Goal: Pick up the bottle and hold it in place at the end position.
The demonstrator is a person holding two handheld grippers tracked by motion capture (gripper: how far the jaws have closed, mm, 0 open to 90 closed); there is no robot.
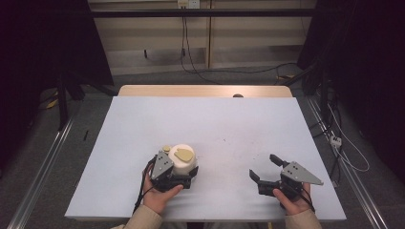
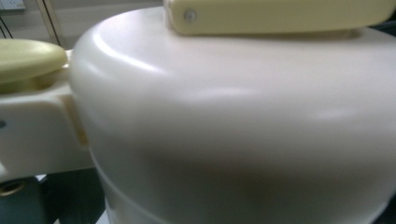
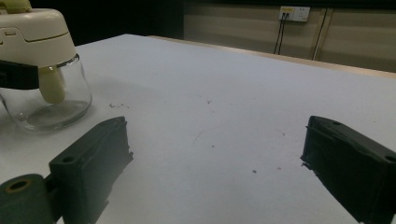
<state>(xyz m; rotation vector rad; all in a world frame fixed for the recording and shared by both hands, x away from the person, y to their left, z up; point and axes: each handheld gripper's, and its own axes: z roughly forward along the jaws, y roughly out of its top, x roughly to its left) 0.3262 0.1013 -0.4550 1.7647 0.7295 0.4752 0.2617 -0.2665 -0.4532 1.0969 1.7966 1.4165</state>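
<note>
A glass jar [image 1: 184, 161] with a cream lid and a yellow tab on top stands on the white table [image 1: 215, 119], near its front left. My left gripper [image 1: 184, 177] is shut on the jar from the near side. Its cream lid [image 2: 224, 116] looms close in the left gripper view, with the yellow tab [image 2: 280, 16] above and a yellow button [image 2: 28, 58] at the left. In the right gripper view the jar [image 3: 42, 70] stands far left, a black jaw pressed to its glass just under the lid. My right gripper [image 1: 261, 166] [image 3: 215, 135] rests open on the table, nothing between its jaws.
Bare white tabletop lies between the two grippers and beyond them, with a few small dark specks [image 3: 208, 101]. A wooden edge [image 1: 205, 90] runs along the far side. Cables [image 1: 334, 138] trail on the floor to the right of the table.
</note>
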